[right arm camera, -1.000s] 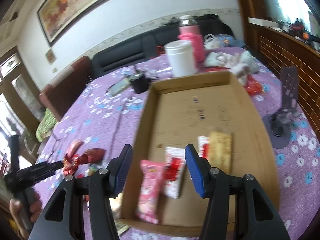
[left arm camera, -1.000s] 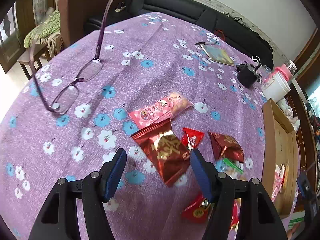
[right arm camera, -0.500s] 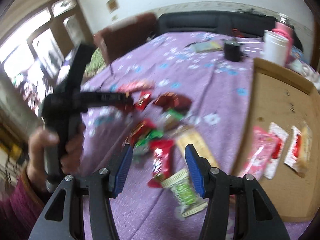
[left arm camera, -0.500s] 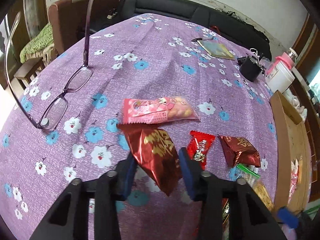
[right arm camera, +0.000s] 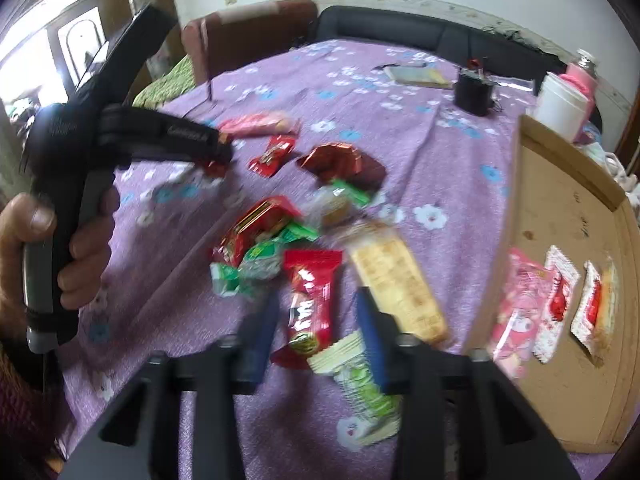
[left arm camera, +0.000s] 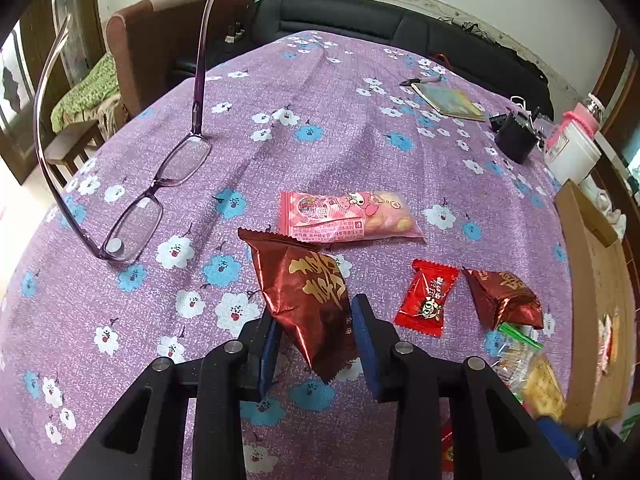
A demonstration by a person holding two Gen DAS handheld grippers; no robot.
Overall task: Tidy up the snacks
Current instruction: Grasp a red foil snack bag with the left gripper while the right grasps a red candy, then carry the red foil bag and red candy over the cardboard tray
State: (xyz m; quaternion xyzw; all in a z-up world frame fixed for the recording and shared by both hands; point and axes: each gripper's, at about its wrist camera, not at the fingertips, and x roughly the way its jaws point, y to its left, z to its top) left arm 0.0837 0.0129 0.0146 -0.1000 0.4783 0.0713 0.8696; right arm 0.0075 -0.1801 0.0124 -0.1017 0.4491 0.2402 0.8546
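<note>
My left gripper (left arm camera: pixel 316 344) is shut on a dark red foil snack packet (left arm camera: pixel 308 296) with gold lettering, its blue pads pinching the packet's lower half above the purple flowered tablecloth. A pink packet (left arm camera: pixel 348 218), a small red candy (left arm camera: pixel 426 298) and a second dark red foil packet (left arm camera: pixel 502 298) lie just beyond. My right gripper (right arm camera: pixel 316 324) is open, its jaws astride a red wrapped bar (right arm camera: pixel 310 300). A yellow cracker pack (right arm camera: pixel 396 284) lies to its right and green packets (right arm camera: pixel 260 256) to its left. The left gripper also shows in the right wrist view (right arm camera: pixel 218 148).
A cardboard tray (right arm camera: pixel 516 184) at the right holds several packets (right arm camera: pixel 556 300). Purple glasses (left arm camera: pixel 152 196) stand at the left. A notebook (left arm camera: pixel 448 100), a black cup (left arm camera: pixel 516 140) and a white tub (left arm camera: pixel 572 152) sit at the far right. Sofas lie beyond the table.
My left gripper closed on the dark red foil packet and lifted it slightly. My right gripper swung from over the cardboard tray to the snack pile and came down over the red bar.
</note>
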